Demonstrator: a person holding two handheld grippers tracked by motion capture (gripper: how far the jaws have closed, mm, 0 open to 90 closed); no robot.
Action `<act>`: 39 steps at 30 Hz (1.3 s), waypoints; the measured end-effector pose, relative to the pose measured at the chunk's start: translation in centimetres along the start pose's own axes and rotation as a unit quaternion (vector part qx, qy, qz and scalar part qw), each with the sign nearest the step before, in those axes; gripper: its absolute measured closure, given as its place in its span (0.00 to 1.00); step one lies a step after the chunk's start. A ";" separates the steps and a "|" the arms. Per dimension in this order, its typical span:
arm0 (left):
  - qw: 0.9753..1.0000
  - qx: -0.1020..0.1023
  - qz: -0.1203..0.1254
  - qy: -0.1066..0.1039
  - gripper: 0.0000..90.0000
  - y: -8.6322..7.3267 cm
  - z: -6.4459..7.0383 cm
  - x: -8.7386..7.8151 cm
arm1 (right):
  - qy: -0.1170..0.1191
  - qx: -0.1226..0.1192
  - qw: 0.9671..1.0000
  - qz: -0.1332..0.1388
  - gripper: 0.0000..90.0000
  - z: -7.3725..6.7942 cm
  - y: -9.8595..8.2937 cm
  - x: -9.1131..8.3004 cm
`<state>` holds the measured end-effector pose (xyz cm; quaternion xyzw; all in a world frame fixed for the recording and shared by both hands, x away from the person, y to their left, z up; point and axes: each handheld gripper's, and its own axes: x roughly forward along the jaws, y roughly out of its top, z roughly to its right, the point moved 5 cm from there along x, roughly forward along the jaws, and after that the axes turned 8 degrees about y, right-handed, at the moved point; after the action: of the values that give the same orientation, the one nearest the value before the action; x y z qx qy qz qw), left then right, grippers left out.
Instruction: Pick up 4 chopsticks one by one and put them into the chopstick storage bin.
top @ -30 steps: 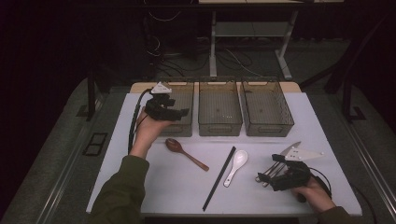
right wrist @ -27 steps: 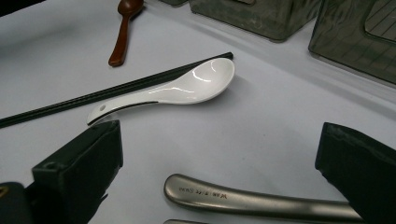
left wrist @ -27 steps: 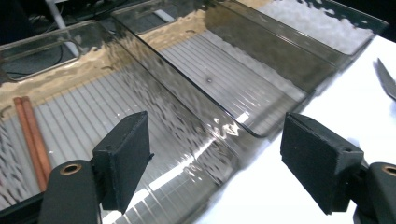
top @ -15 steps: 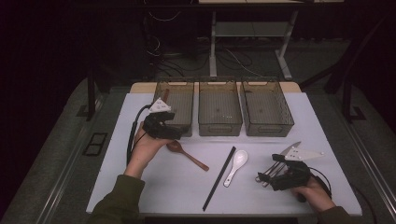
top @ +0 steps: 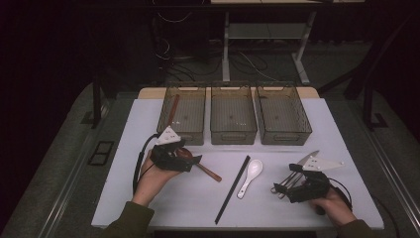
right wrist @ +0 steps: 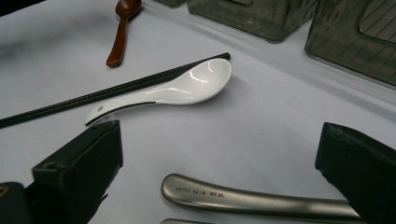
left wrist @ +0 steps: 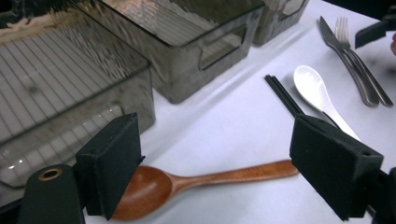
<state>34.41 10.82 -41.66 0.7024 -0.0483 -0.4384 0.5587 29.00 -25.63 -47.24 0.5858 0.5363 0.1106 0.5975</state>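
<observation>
A brown wooden spoon (top: 207, 171) lies on the white table in front of the left bin. My left gripper (top: 190, 161) is open just over it. In the left gripper view the wooden spoon (left wrist: 201, 179) lies lengthwise between the two jaws of my left gripper (left wrist: 224, 163), with its bowl beside the left jaw. My right gripper (top: 292, 186) is open low at the right, over the handles of a metal knife and fork (top: 296, 173). In the right gripper view a steel handle (right wrist: 252, 198) lies between the jaws of my right gripper (right wrist: 219, 172).
A white ceramic spoon (top: 250, 176) and black chopsticks (top: 233, 188) lie mid-table. Three smoky clear bins (top: 184, 135) (top: 233, 135) (top: 285, 136) stand in a row at the back. The left bin holds a brown stick (top: 173, 110).
My left gripper has come back from the left bin toward the person and dropped down around the wooden spoon. The right gripper has barely moved.
</observation>
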 end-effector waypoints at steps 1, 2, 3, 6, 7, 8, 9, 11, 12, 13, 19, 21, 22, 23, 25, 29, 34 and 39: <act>1.000 -0.002 0.000 -0.002 0.17 -0.3 0.1 0.0 | 0.000 0.000 1.000 0.000 0.01 0.0 0.0 0.0; 1.000 -0.002 -0.001 -0.004 0.17 -0.6 0.3 -0.1 | 0.000 0.000 1.000 0.000 0.01 0.0 0.0 0.0; 1.000 -0.002 -0.001 -0.004 0.17 -0.9 0.5 -0.1 | 0.000 0.000 1.000 0.000 0.01 0.0 0.0 0.0; 1.000 -0.001 -0.005 -0.012 0.17 -1.7 1.2 -0.2 | 0.000 0.001 1.000 0.000 0.01 0.0 0.0 -0.1; 1.000 0.001 -0.008 -0.014 0.17 -2.0 1.3 -0.2 | 0.000 0.001 1.000 0.000 0.01 0.0 0.0 -0.1; 1.000 0.000 -0.014 -0.021 0.18 -2.4 1.8 -0.3 | 0.000 0.001 1.000 0.001 0.01 0.0 0.0 -0.1; 1.000 0.001 -0.016 -0.026 0.20 -2.6 2.0 -0.3 | 0.000 0.001 1.000 0.001 0.01 0.0 0.0 -0.1; 0.999 0.003 -0.017 -0.033 0.24 -3.1 2.7 -0.4 | -0.001 0.001 1.000 0.001 0.01 0.0 0.0 -0.1; 0.999 0.001 -0.019 -0.040 0.27 -3.3 3.0 -0.4 | -0.001 0.001 1.000 0.001 0.01 0.0 0.0 -0.1; 0.999 0.000 -0.020 -0.049 0.30 -3.5 3.4 -0.4 | -0.001 0.001 1.000 0.000 0.01 0.0 0.0 -0.1; 0.995 0.002 -0.031 -0.093 0.55 -4.4 5.2 -0.2 | -0.001 0.000 1.000 -0.001 0.01 0.0 0.0 -0.1; 0.993 0.008 -0.035 -0.110 0.63 -4.5 6.0 -0.1 | -0.001 0.000 1.000 -0.001 0.01 0.0 0.0 -0.1; 0.993 0.013 -0.037 -0.112 0.68 -4.5 6.4 0.0 | -0.001 0.000 1.000 0.000 0.01 0.0 0.0 0.0; 0.992 0.017 -0.037 -0.120 0.73 -4.4 6.9 0.1 | -0.001 -0.001 1.000 0.000 0.01 0.0 0.0 0.0; 0.990 0.019 -0.034 -0.134 0.81 -4.2 7.6 0.3 | -0.001 -0.001 1.000 -0.001 0.01 -0.1 0.0 0.0; 0.988 0.031 -0.031 -0.149 0.95 -4.0 8.7 0.5 | -0.001 -0.003 1.000 -0.001 0.01 -0.1 0.0 0.0; 0.984 0.039 -0.044 -0.170 0.98 -4.1 10.0 1.0 | -0.001 -0.003 1.000 -0.001 0.01 -0.1 0.0 0.0; 0.978 0.057 -0.067 -0.192 0.98 -4.7 11.8 1.9 | -0.001 -0.003 1.000 -0.001 0.01 -0.1 0.0 0.0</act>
<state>25.70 2.75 -46.49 0.6374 -0.1321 -0.5979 0.4677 28.95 -25.57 -47.26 0.5836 0.5361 0.1111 0.5997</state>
